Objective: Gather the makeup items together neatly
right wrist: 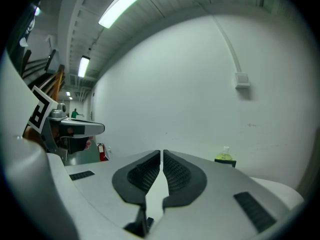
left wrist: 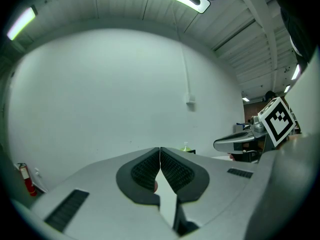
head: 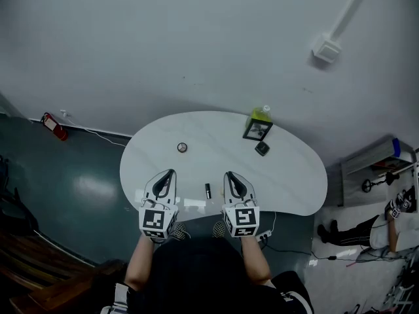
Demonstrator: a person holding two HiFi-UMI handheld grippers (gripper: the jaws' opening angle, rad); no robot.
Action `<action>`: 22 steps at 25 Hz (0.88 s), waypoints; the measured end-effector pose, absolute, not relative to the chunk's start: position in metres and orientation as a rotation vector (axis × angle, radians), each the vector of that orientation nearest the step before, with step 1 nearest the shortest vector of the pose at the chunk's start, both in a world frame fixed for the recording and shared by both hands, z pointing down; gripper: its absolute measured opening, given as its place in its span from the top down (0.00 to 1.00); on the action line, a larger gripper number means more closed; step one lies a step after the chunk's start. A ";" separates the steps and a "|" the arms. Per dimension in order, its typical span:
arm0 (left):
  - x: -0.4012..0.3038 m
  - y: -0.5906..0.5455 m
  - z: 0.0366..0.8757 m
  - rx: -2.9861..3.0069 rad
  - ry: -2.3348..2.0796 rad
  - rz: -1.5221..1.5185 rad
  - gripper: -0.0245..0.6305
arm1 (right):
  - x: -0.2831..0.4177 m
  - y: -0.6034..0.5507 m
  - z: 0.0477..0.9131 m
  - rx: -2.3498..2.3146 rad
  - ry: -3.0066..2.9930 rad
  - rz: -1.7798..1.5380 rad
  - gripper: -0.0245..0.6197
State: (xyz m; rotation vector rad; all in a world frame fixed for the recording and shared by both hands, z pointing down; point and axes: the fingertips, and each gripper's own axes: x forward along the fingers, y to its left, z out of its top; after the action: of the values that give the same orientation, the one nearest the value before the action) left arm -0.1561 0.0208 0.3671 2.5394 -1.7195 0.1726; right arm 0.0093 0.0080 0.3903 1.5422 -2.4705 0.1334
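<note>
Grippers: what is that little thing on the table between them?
A small black tube lies between the left gripper and right gripper, seen in the head view.

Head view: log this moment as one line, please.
left tool: shut, empty | right tool: shut, empty | black tube: on table, between tools | gathering: not started

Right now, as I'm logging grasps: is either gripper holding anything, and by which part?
Nothing is held: the left gripper and the right gripper both have jaws closed together, with no item between them.
</note>
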 end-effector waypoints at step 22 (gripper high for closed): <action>-0.261 -0.007 0.397 2.489 -1.702 0.211 0.93 | -0.122 -0.038 0.419 1.397 -2.449 0.197 0.90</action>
State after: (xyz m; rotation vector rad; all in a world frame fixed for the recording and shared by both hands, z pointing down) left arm -0.2606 -0.0074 0.3967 2.4892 -1.7015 0.2110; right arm -0.1219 -0.0376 0.4186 1.3966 -2.4493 0.1971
